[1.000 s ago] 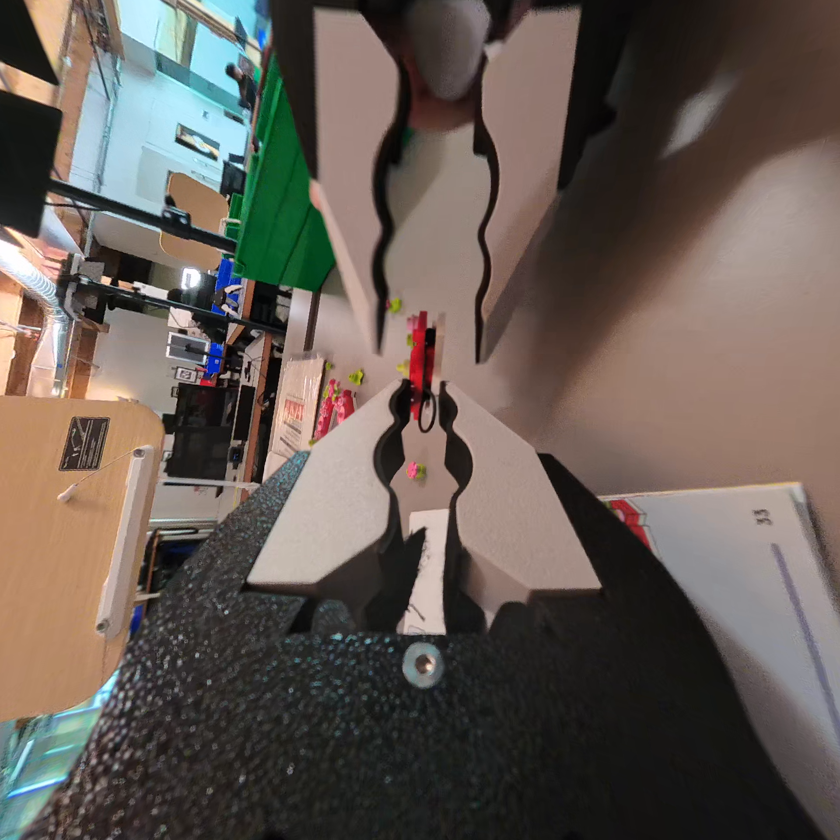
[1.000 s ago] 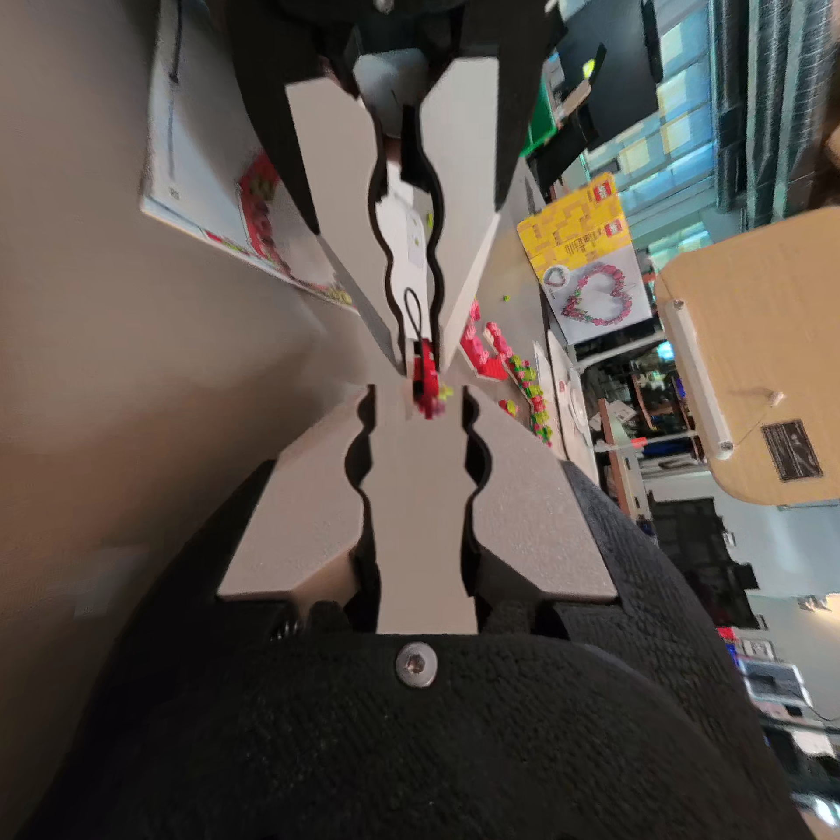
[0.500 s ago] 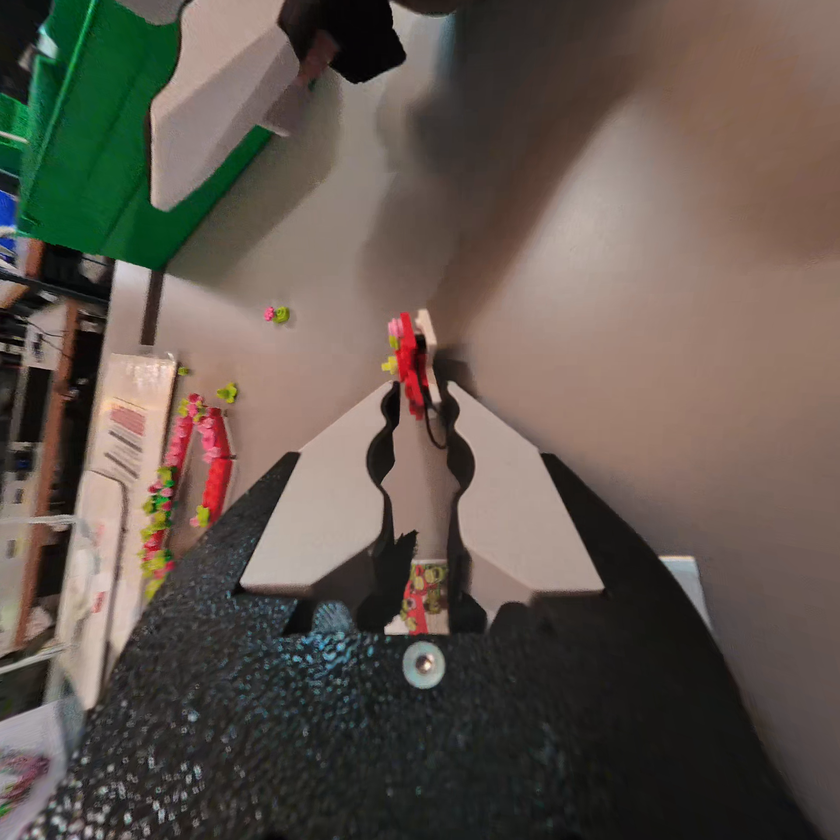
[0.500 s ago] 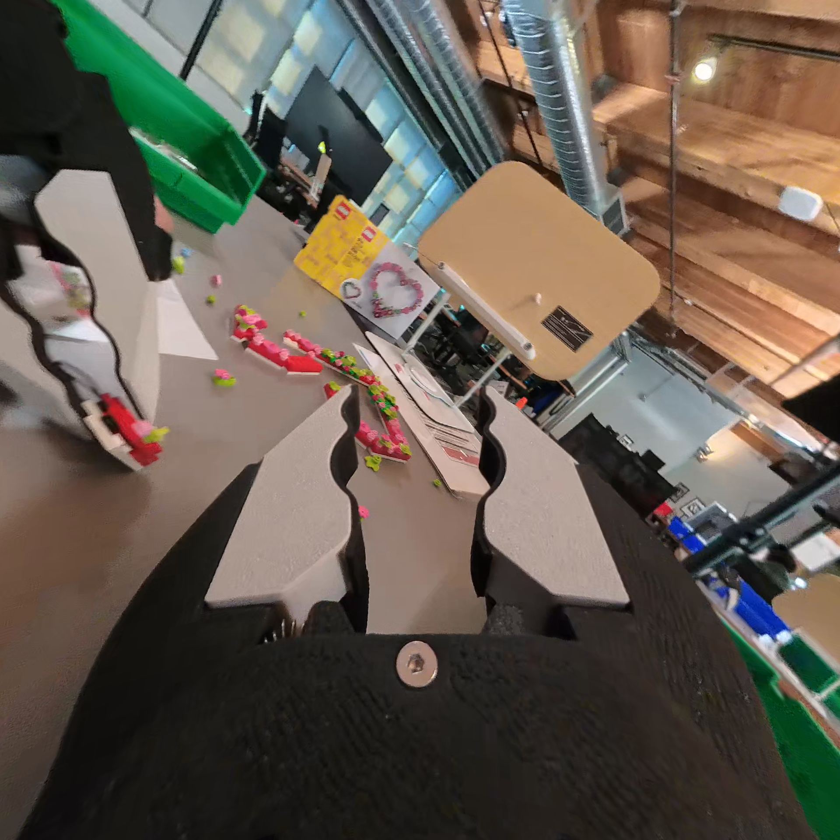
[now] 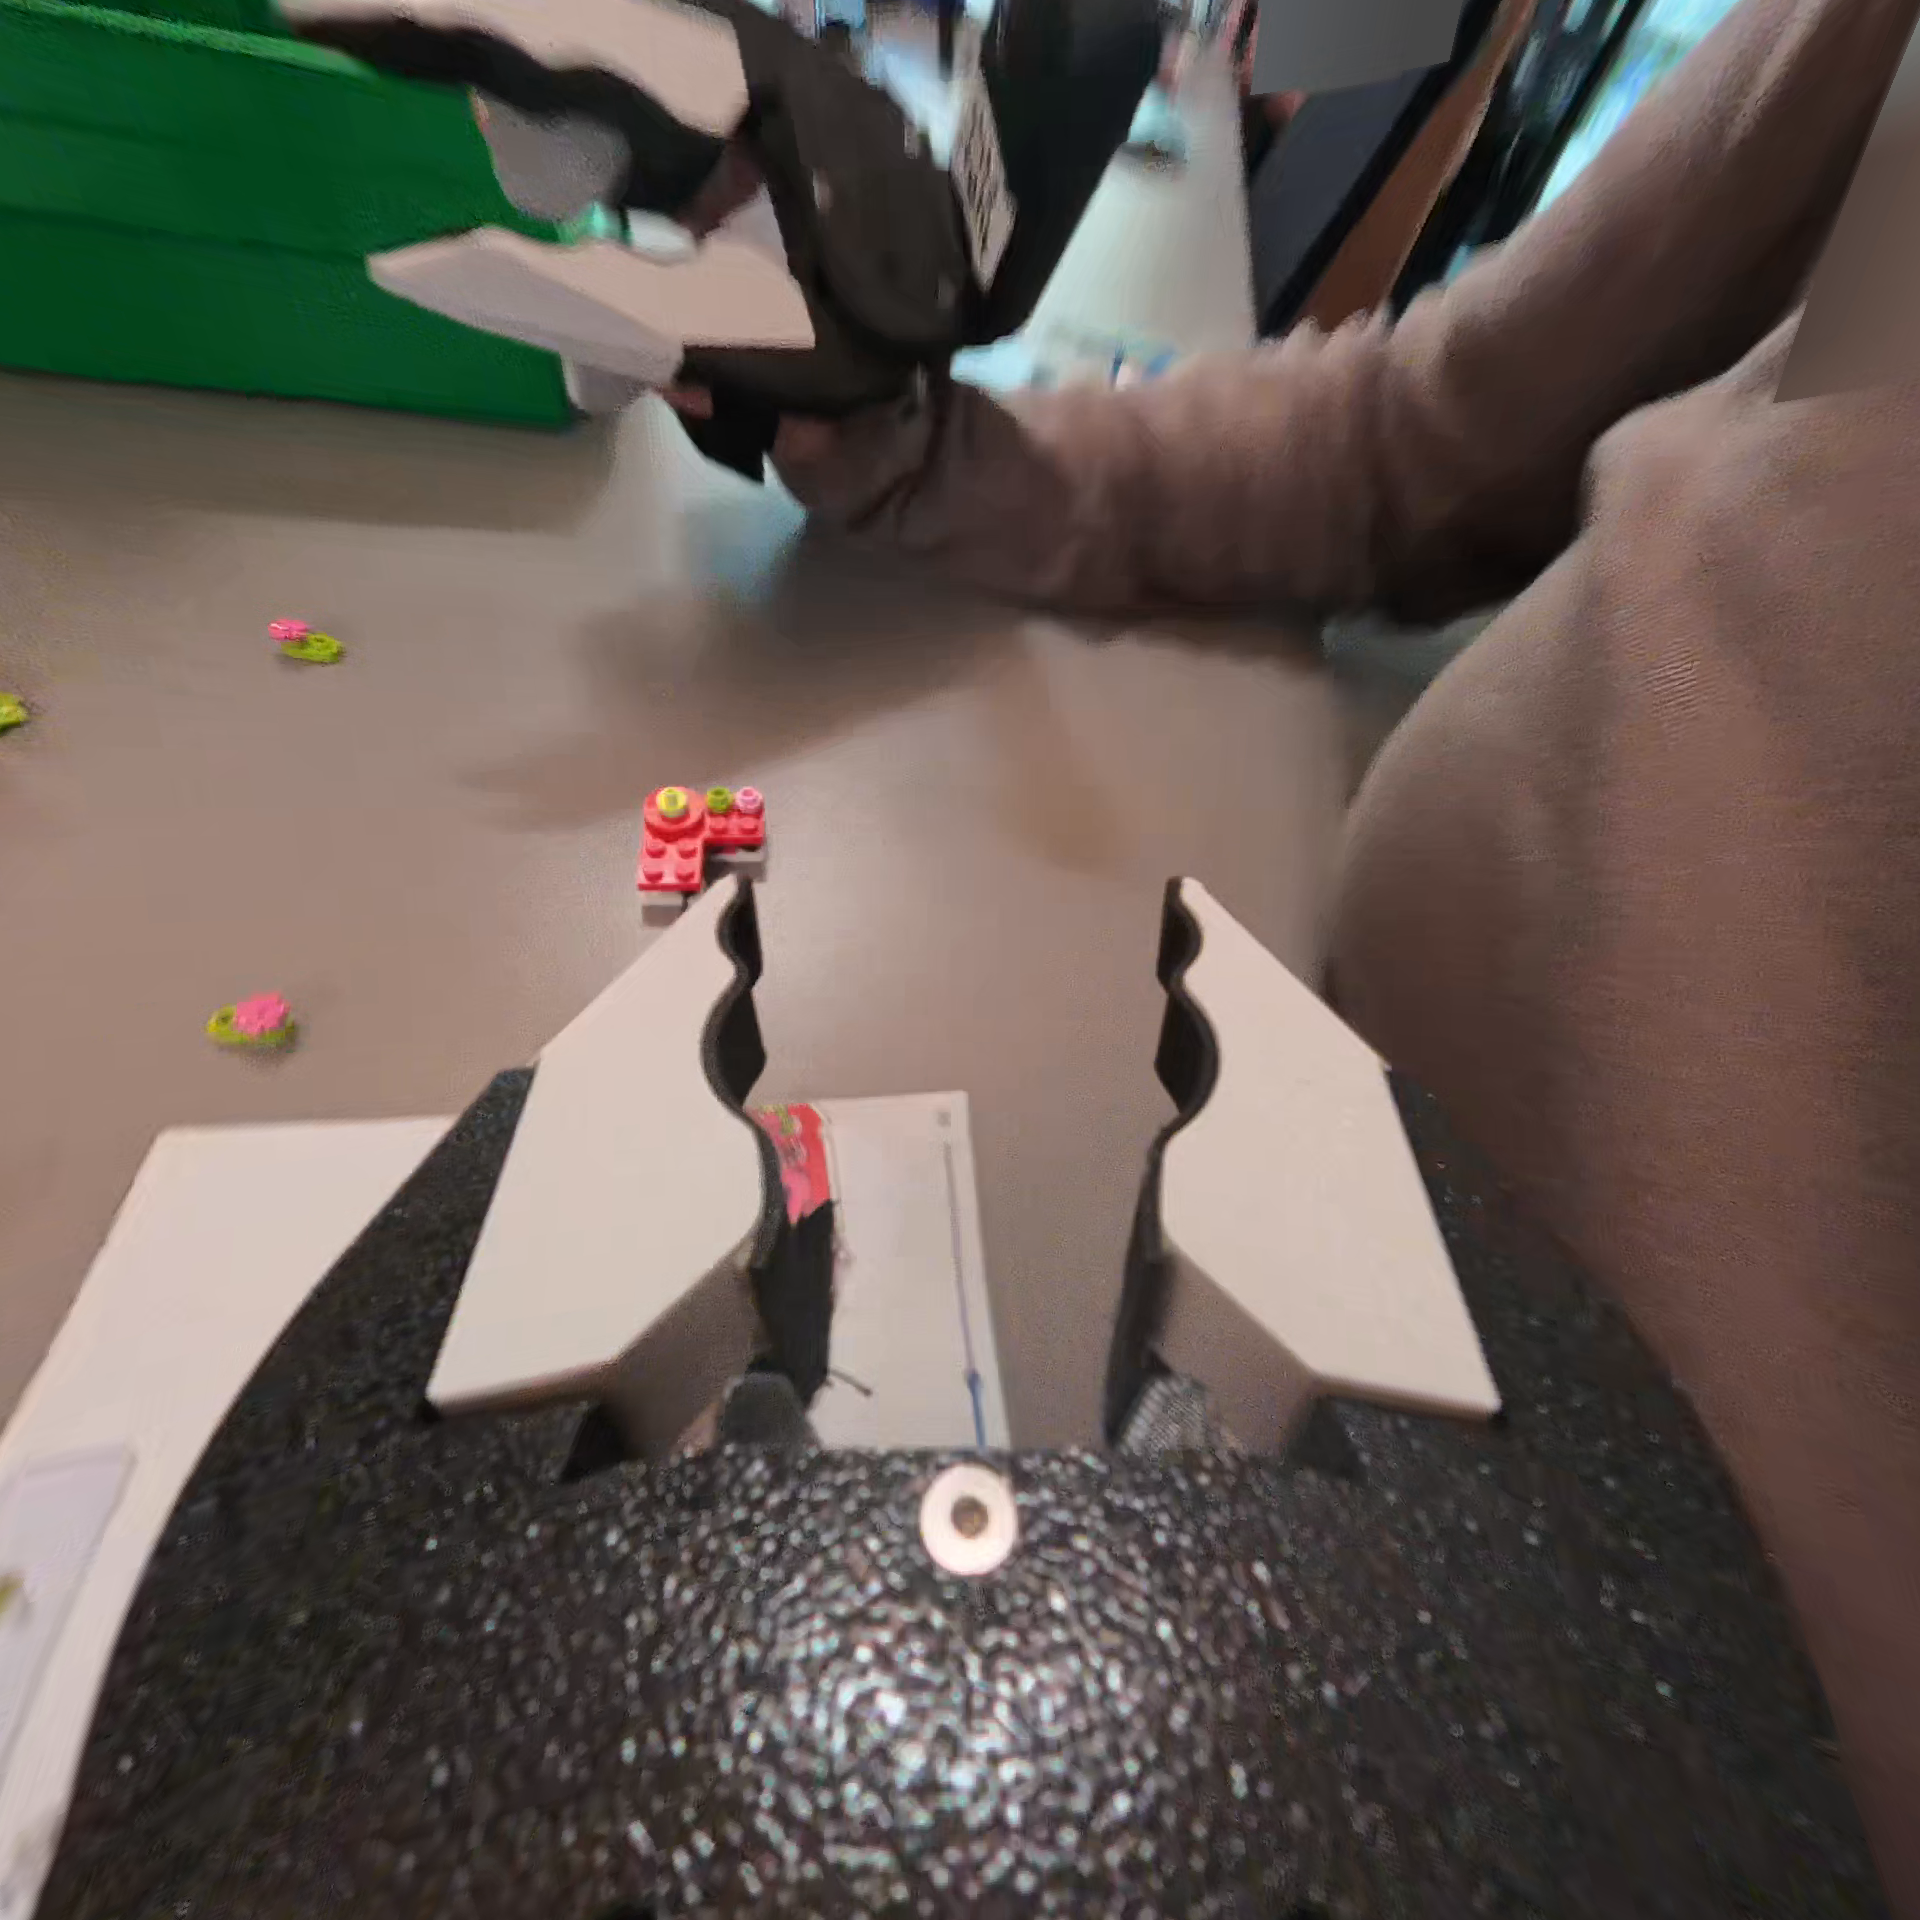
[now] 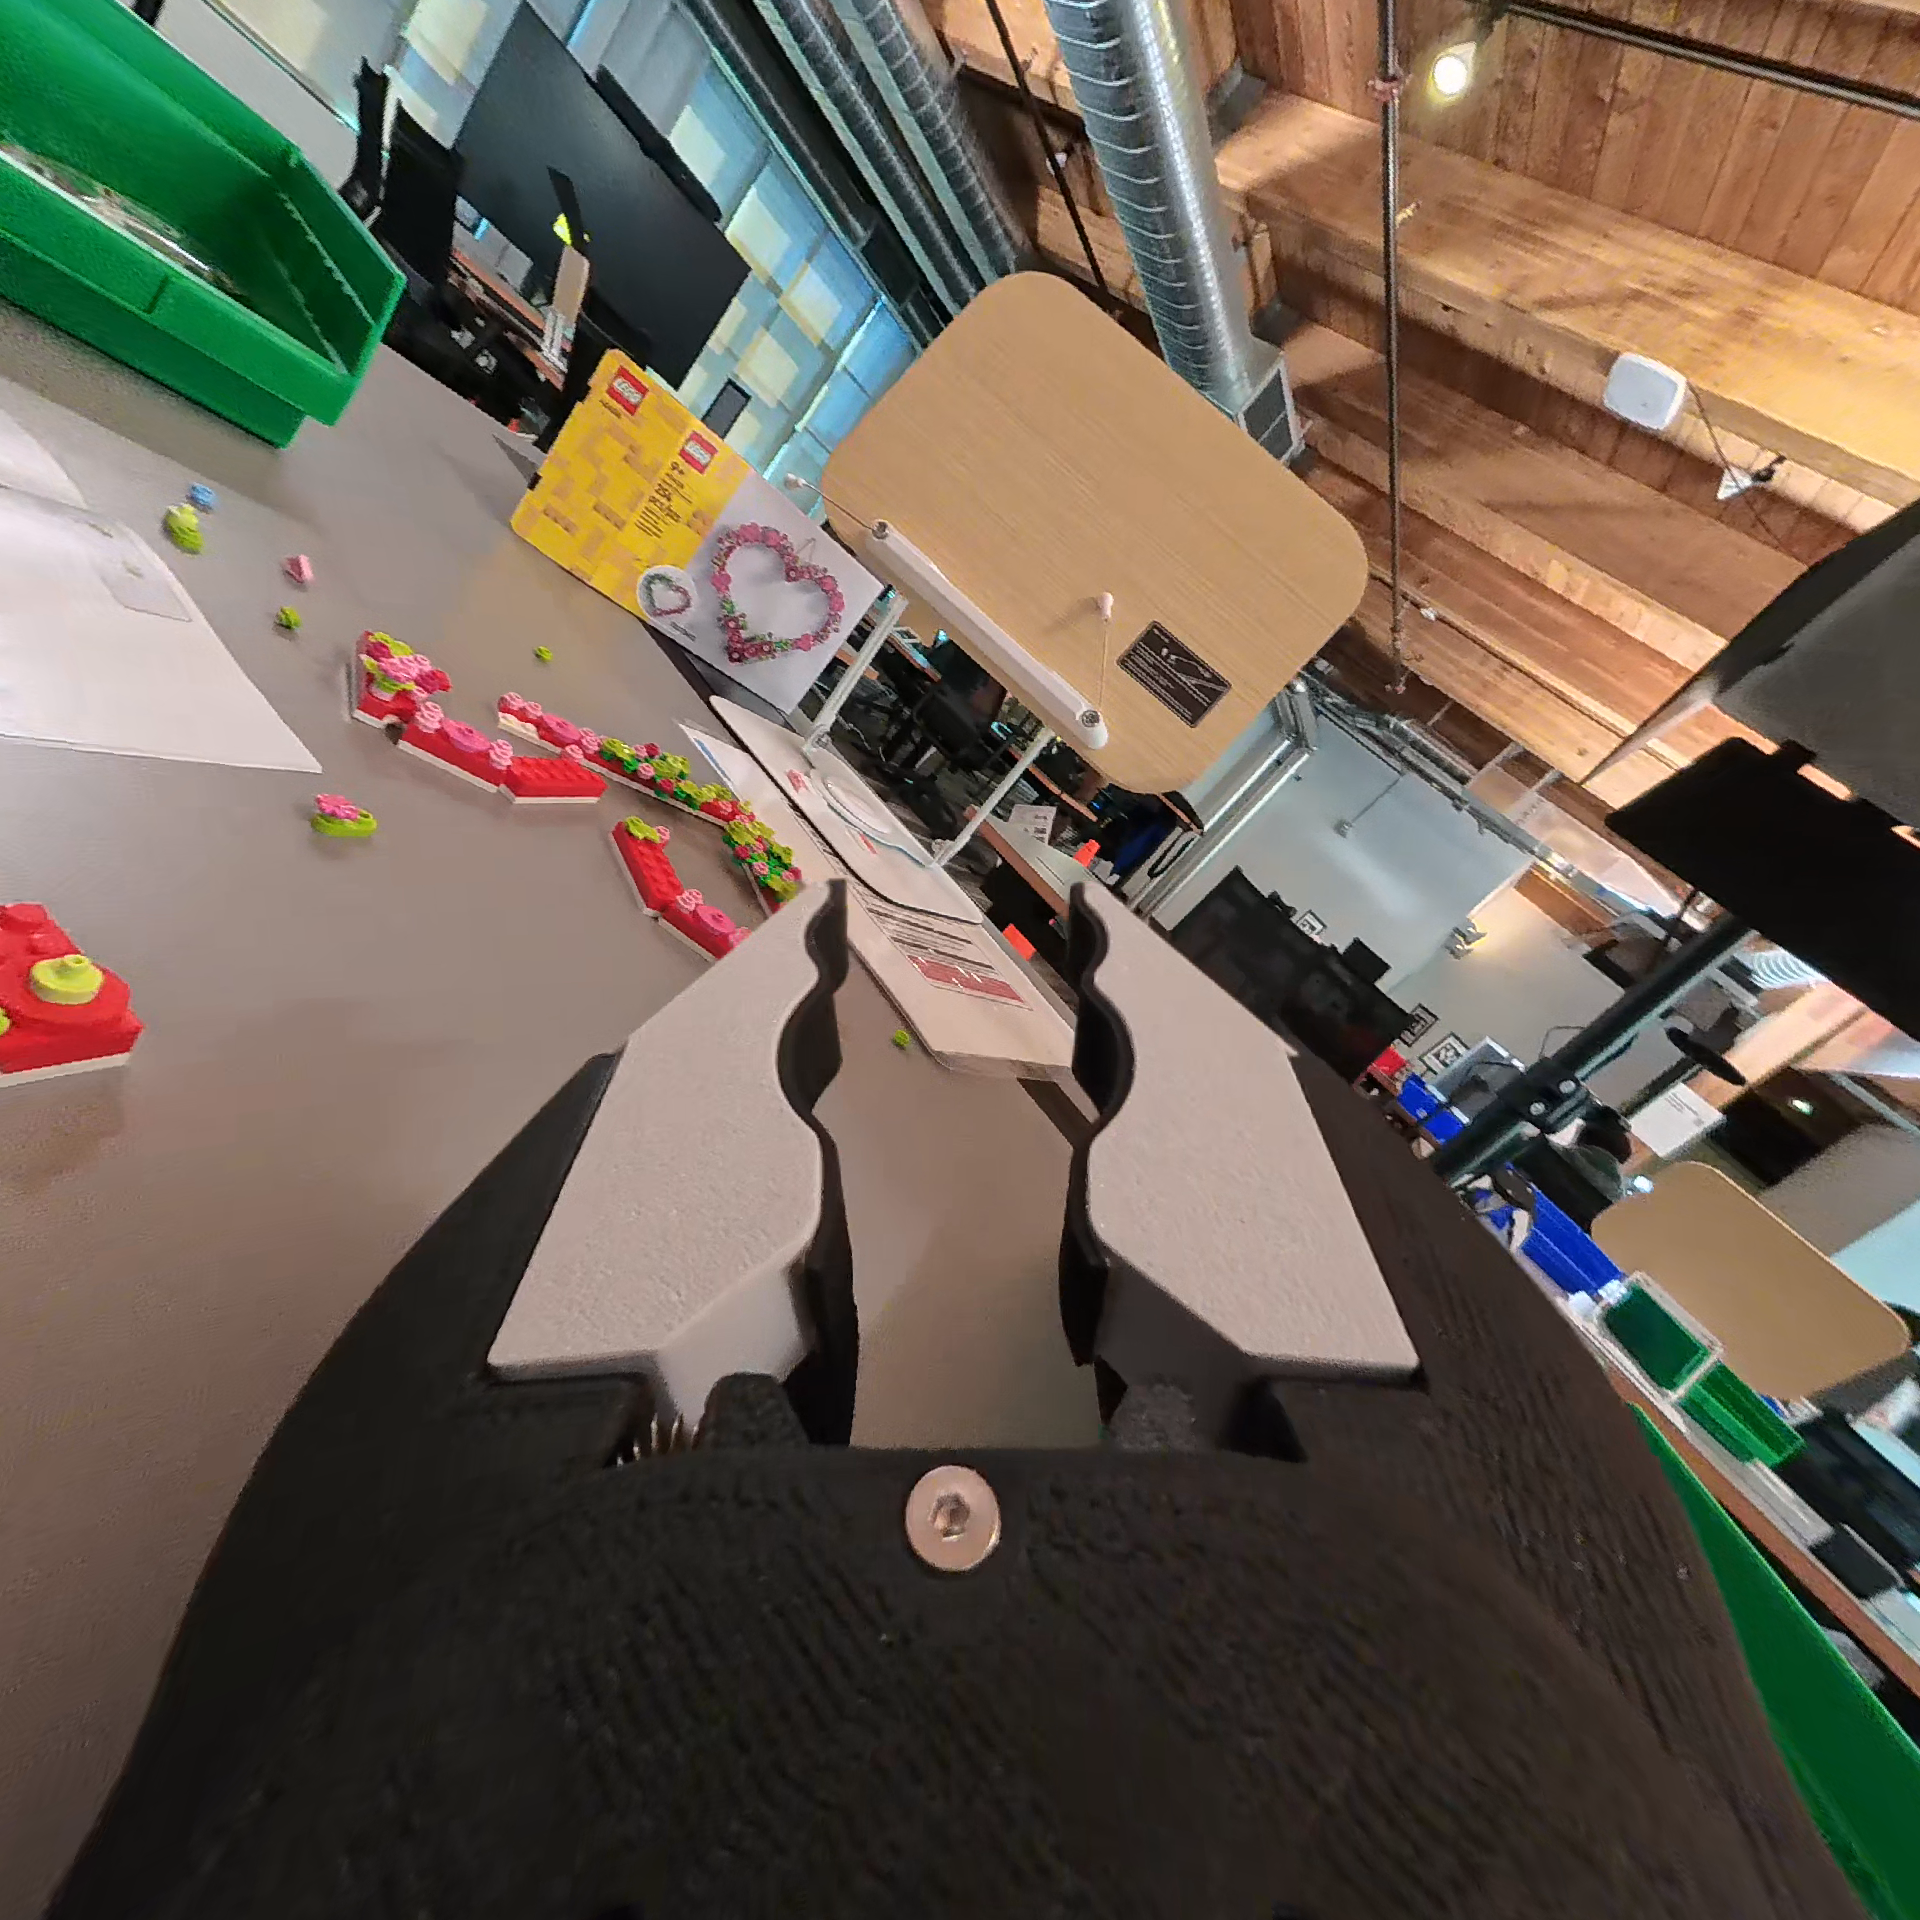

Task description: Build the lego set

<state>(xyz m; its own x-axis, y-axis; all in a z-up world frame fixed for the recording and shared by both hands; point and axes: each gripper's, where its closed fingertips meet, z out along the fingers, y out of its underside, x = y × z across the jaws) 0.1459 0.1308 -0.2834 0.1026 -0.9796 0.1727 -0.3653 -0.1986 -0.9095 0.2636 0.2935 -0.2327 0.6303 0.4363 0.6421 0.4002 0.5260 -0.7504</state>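
A small red lego piece (image 5: 698,844) with lime and pink studs lies flat on the grey table, just beyond my left gripper's left fingertip. My left gripper (image 5: 956,896) is open and empty above the instruction booklet (image 5: 904,1247). The same red piece shows at the left edge of the right wrist view (image 6: 57,997). My right gripper (image 6: 951,902) is open and empty, raised over the table. It also shows blurred at the top of the left wrist view (image 5: 623,260). Red segments with pink and lime flowers (image 6: 499,753) lie in a partial heart outline.
Green bins stand at the back (image 5: 208,208) (image 6: 156,260). The yellow lego box (image 6: 665,520) leans behind the segments. Loose flower pieces (image 5: 255,1020) (image 6: 343,816) dot the table. A person's sleeve (image 5: 1558,727) fills the right of the left wrist view. Papers (image 6: 935,966) lie near the table edge.
My left gripper has opened and let go of the red piece, which now lies flat on the table. My right gripper has pulled away from it and swung up.
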